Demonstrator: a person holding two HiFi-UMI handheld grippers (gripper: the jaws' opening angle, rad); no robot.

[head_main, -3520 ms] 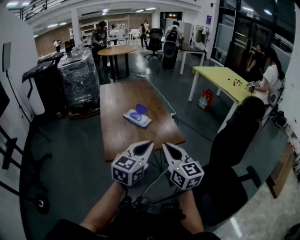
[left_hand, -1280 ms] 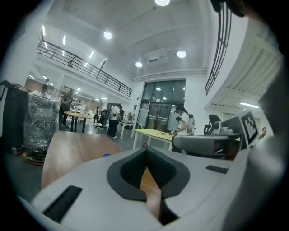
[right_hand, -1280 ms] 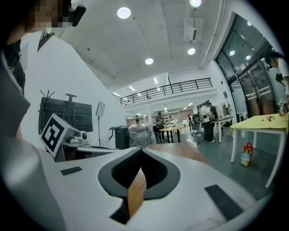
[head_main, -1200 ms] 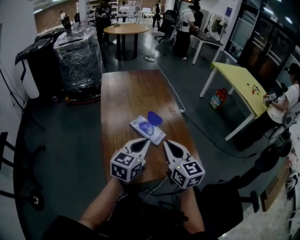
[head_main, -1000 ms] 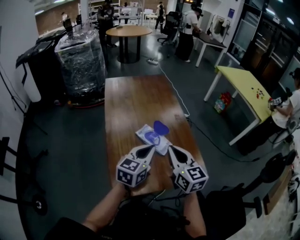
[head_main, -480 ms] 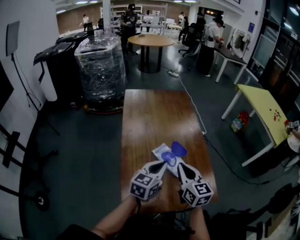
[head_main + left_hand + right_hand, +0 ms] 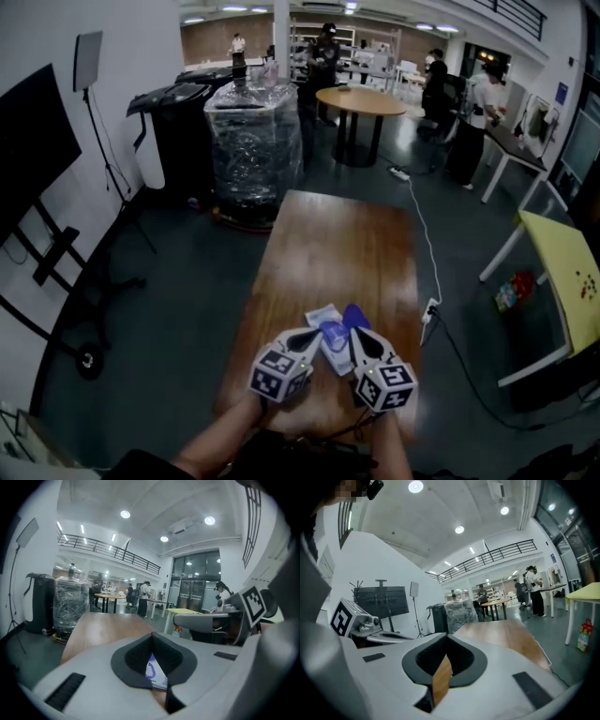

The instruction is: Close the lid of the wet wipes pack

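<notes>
The white wet wipes pack (image 7: 330, 336) lies near the front of the brown wooden table (image 7: 333, 239). Its blue lid (image 7: 354, 315) stands flipped open at the pack's far right end. In the head view my left gripper (image 7: 316, 334) has its tip at the pack's left edge, and my right gripper (image 7: 353, 334) has its tip at the right edge, just below the lid. Both have their jaws shut with nothing held. In the left gripper view the pack (image 7: 155, 673) shows through the gap behind the left gripper (image 7: 151, 635). Only table wood shows behind the right gripper (image 7: 446, 636).
A plastic-wrapped pallet (image 7: 253, 141) and a black bin (image 7: 173, 122) stand beyond the table's far left corner. A round table (image 7: 361, 98) with several people is further back. A yellow table (image 7: 574, 281) is on the right. A cable (image 7: 427, 248) runs along the floor beside the table.
Both grippers have moved forward and slightly down over the table, from short of the pack to its two sides. The head view has swung, so the table now sits more central.
</notes>
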